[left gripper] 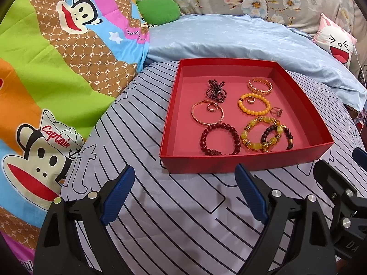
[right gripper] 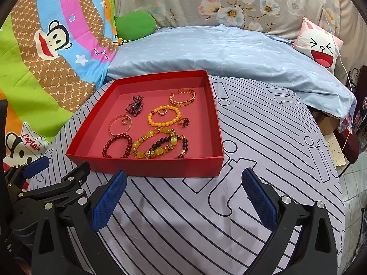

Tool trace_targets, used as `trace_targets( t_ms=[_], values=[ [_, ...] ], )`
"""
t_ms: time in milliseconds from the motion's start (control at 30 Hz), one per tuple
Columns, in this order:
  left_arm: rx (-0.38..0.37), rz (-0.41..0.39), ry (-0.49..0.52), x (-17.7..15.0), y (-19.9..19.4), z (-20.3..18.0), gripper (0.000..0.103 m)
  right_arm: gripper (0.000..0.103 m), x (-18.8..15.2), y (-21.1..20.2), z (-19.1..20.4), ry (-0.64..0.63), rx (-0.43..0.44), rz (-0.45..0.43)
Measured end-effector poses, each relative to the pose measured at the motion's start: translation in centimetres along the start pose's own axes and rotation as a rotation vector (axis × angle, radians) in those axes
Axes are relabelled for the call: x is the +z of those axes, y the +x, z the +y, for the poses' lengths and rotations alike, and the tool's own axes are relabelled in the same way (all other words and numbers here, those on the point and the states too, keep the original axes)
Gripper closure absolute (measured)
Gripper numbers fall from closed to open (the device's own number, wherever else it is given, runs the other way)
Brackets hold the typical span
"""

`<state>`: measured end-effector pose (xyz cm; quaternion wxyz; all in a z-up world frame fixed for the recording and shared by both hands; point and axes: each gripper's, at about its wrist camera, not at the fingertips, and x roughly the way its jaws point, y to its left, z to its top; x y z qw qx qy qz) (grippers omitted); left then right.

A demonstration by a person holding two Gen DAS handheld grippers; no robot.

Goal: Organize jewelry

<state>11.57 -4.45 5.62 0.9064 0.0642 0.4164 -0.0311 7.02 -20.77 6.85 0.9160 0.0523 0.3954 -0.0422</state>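
Observation:
A shallow red box [left gripper: 243, 163] [right gripper: 146, 168] rests on a striped grey cloth. Inside lie several pieces: a dark beaded chain [left gripper: 215, 91], a gold cuff [left gripper: 260, 86], an orange bead bracelet [left gripper: 254, 103] around a small ring, a thin gold bangle [left gripper: 207, 111], a dark red bead bracelet [left gripper: 220, 140], a yellow bead bracelet [left gripper: 259, 135] and a flower ring [right gripper: 184, 122]. My left gripper [left gripper: 184, 194] hangs open just short of the box's near wall, holding nothing. My right gripper [right gripper: 183, 197] is open and holds nothing, near the box's front right corner.
A cartoon monkey quilt [left gripper: 45, 73] lies to the left. Behind the box sits a light blue pillow [left gripper: 240, 39], a green cushion [left gripper: 158, 9] and a pink cartoon cushion [left gripper: 335, 43]. At the far right the bed edge drops to a tiled floor [right gripper: 353, 183].

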Motion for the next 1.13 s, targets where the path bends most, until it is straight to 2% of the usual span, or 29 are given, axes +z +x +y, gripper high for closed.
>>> trace_targets(
  t_ms=[1133],
  values=[
    [0.008,-0.002,-0.004,0.10,-0.44,0.20,0.019,0.006,-0.09,-0.04,-0.06,0.001,0.001,-0.003]
  ],
)
